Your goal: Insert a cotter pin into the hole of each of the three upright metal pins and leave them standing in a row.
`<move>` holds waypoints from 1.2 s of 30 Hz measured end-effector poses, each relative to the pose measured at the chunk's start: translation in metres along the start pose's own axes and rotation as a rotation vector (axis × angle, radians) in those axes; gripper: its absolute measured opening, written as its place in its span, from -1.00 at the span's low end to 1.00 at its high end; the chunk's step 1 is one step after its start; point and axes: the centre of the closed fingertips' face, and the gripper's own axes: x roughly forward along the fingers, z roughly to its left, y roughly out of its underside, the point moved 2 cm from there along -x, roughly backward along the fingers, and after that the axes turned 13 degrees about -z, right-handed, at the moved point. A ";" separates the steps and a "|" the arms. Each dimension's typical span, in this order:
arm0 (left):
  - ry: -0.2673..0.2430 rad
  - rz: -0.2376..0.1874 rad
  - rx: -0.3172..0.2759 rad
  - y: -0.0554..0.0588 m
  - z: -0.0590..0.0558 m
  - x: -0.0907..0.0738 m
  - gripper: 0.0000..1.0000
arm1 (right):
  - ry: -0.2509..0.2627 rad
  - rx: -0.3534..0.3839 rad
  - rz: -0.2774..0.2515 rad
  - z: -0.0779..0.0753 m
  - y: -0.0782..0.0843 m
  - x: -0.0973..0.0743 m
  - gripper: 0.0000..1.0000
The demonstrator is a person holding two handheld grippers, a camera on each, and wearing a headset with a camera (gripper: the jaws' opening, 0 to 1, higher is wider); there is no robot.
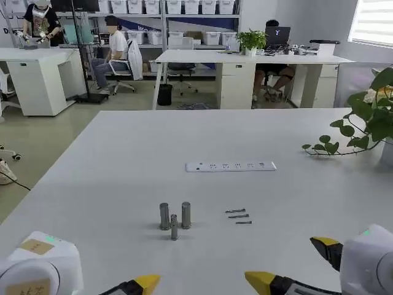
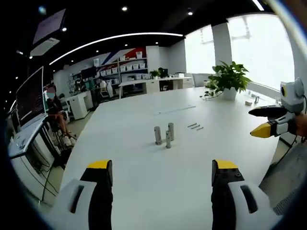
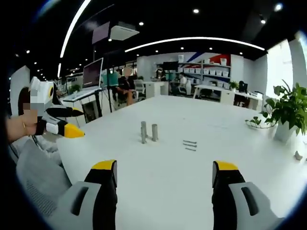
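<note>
Three short metal pins stand upright in a tight cluster on the white table, also seen as pins and pins. Three small cotter pins lie just to their right, apart from them; they appear as cotter pins and cotter pins. My left gripper is open, well short of the pins, with nothing between its yellow-tipped jaws. My right gripper is open too, held near the table's front edge, and it shows as the right gripper in the head view.
A white power strip lies beyond the pins at mid-table. A potted plant stands at the table's right edge. Other desks, shelves and seated people are far behind the table.
</note>
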 end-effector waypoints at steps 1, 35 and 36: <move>0.003 -0.001 0.002 0.000 0.000 0.000 0.61 | 0.001 0.000 -0.001 0.000 0.000 0.000 0.48; 0.018 -0.012 0.010 -0.004 0.000 -0.003 0.49 | -0.034 0.004 0.017 0.009 0.000 0.001 0.48; 0.019 -0.012 0.009 -0.004 0.000 -0.002 0.49 | -0.032 0.001 0.018 0.008 0.000 0.001 0.48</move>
